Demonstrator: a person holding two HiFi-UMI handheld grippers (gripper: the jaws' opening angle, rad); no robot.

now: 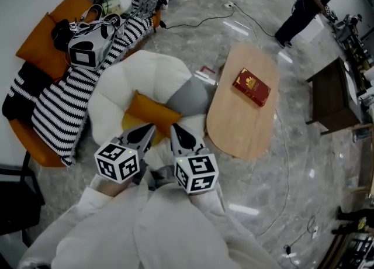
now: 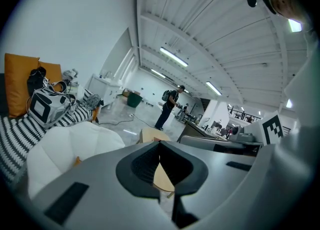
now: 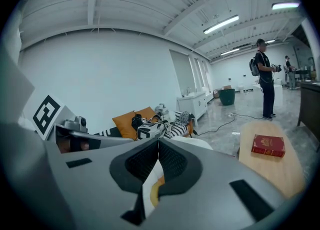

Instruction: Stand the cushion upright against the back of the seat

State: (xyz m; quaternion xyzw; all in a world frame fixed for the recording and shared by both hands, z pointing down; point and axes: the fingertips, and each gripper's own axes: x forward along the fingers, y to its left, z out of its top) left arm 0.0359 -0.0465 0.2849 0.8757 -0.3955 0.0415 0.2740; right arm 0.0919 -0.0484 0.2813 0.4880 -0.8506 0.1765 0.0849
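An orange cushion (image 1: pixel 149 112) lies flat on the white padded seat (image 1: pixel 120 89), next to a grey cushion (image 1: pixel 193 96). My left gripper (image 1: pixel 149 129) and right gripper (image 1: pixel 175 130) hover side by side at the cushion's near edge. Each has its jaws closed tip to tip with nothing between them. Whether the tips touch the cushion I cannot tell. In the left gripper view the left gripper (image 2: pixel 160 144) points over the white seat (image 2: pixel 75 141). In the right gripper view a strip of orange cushion (image 3: pixel 155 188) shows below the right gripper (image 3: pixel 158 142).
An oval wooden table (image 1: pixel 239 121) with a red book (image 1: pixel 252 86) stands right of the seat. To the left is an orange sofa (image 1: pixel 41 37) with a striped blanket (image 1: pixel 61 113) and a bag (image 1: pixel 87 48). A person (image 1: pixel 307 6) stands far right by a dark cabinet (image 1: pixel 330 95).
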